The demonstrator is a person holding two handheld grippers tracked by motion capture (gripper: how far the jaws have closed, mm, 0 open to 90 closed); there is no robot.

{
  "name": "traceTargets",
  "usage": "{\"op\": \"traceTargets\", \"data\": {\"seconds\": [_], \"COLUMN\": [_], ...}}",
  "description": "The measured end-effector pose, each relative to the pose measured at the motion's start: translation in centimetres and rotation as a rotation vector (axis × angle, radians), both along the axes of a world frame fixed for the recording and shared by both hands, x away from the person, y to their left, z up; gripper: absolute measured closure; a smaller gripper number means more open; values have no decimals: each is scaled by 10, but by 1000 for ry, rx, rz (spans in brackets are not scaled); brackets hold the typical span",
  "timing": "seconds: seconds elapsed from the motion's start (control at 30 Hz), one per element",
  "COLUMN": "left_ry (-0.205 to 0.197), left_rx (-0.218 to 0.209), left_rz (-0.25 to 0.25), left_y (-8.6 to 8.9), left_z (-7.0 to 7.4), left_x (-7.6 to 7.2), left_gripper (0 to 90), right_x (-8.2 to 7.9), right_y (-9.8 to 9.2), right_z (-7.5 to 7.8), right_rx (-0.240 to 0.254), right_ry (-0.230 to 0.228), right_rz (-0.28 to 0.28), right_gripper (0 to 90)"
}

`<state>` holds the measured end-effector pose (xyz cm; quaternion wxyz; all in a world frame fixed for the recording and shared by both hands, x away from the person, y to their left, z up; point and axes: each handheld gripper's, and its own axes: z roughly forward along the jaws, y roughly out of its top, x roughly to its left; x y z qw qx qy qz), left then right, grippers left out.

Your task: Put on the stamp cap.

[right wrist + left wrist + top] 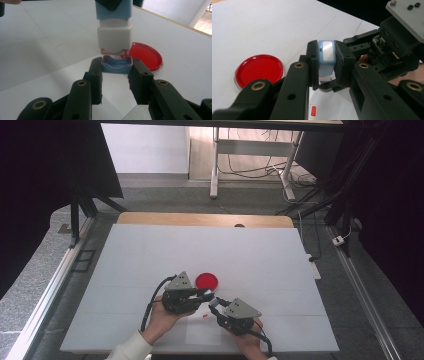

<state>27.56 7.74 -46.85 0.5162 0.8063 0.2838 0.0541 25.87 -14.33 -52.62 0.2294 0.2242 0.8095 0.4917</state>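
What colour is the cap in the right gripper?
Light blue; the cap shows best in the right gripper view, pinched in the right gripper.

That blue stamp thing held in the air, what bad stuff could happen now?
1. The left gripper clamps the blue stamp by its sides alone, above the table; it might slip and fall.
2. The right gripper pinches the small blue cap just under the stamp's red-edged end; ink may smear onto the jaws.
3. The red dish sits close beside both grippers, so a wide swing could bump it.
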Motion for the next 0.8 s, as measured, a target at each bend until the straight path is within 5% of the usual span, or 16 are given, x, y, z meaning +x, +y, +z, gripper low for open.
{"op": "traceTargets", "data": {"seconds": [0.8], "left_ry": [7], "left_rx": [3], "left_rz": [0], "left_y": [-2], "left_z": [-3], "left_x": [0], "left_gripper": [750], "right_x": [-1], "right_y": [2], "right_z": [-1], "right_rx": [12], "right_ry": [-10], "right_rz": [-15], "right_gripper": [643]}}
